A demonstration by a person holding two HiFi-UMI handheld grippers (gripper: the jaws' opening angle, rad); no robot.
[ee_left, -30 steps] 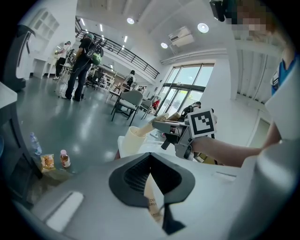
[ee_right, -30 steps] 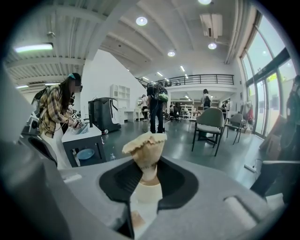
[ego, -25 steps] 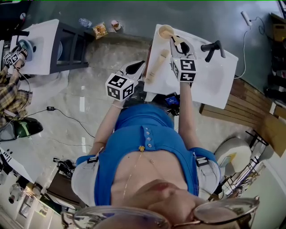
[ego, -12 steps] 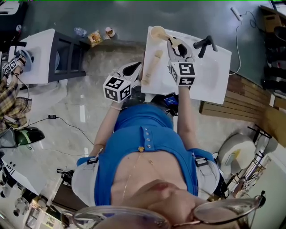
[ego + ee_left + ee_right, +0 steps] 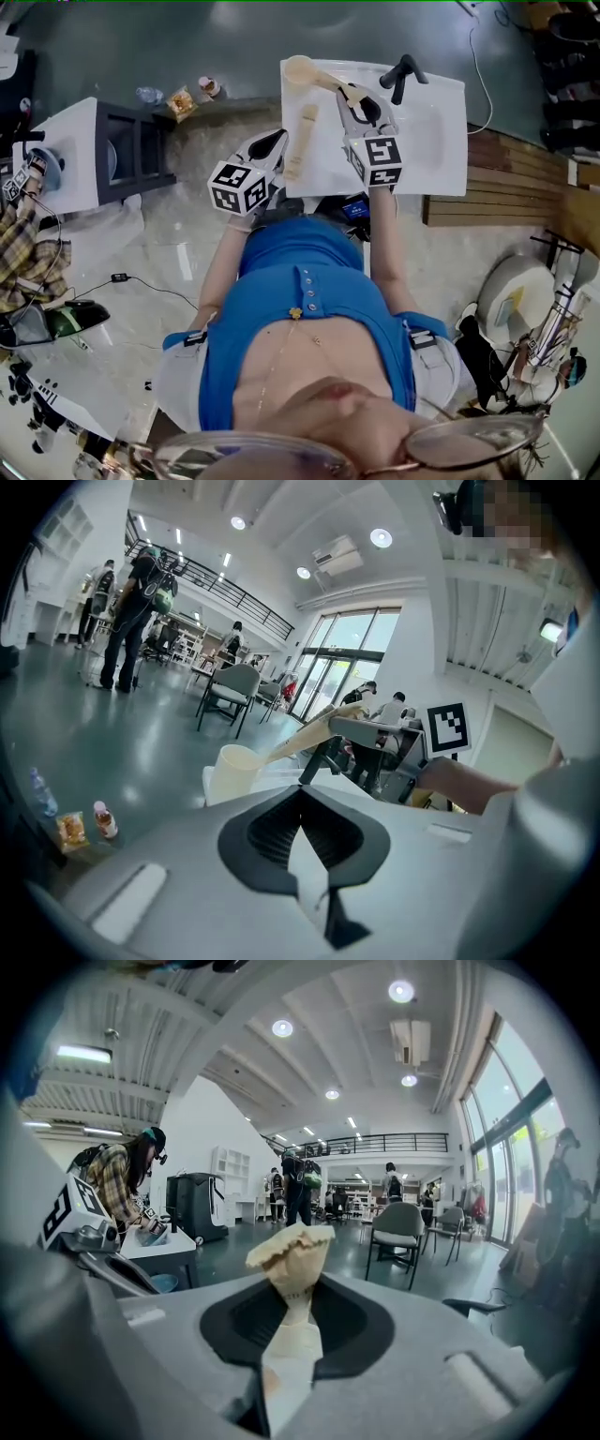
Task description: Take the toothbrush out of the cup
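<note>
A cream cup (image 5: 298,67) stands at the far left corner of the white washbasin top (image 5: 422,141). A cream toothbrush (image 5: 330,83) slants from the cup's mouth to my right gripper (image 5: 356,97), which is shut on it. In the right gripper view its broad cream end (image 5: 289,1252) sticks up between the jaws. The left gripper view shows the cup (image 5: 231,772) and the toothbrush (image 5: 302,739) leaning out of it toward the right gripper (image 5: 375,735). My left gripper (image 5: 271,144) is shut on nothing, at the basin's left edge.
A cream tube-shaped case (image 5: 302,141) lies on the basin top beside my left gripper. A black tap (image 5: 401,69) stands at the far side. A white stand (image 5: 89,150) is to the left, wooden slats (image 5: 506,187) to the right. People work in the hall behind.
My right gripper has risen with the toothbrush, drawing it up out of the cup at a slant. The left gripper has shifted only a little. The head view has swung.
</note>
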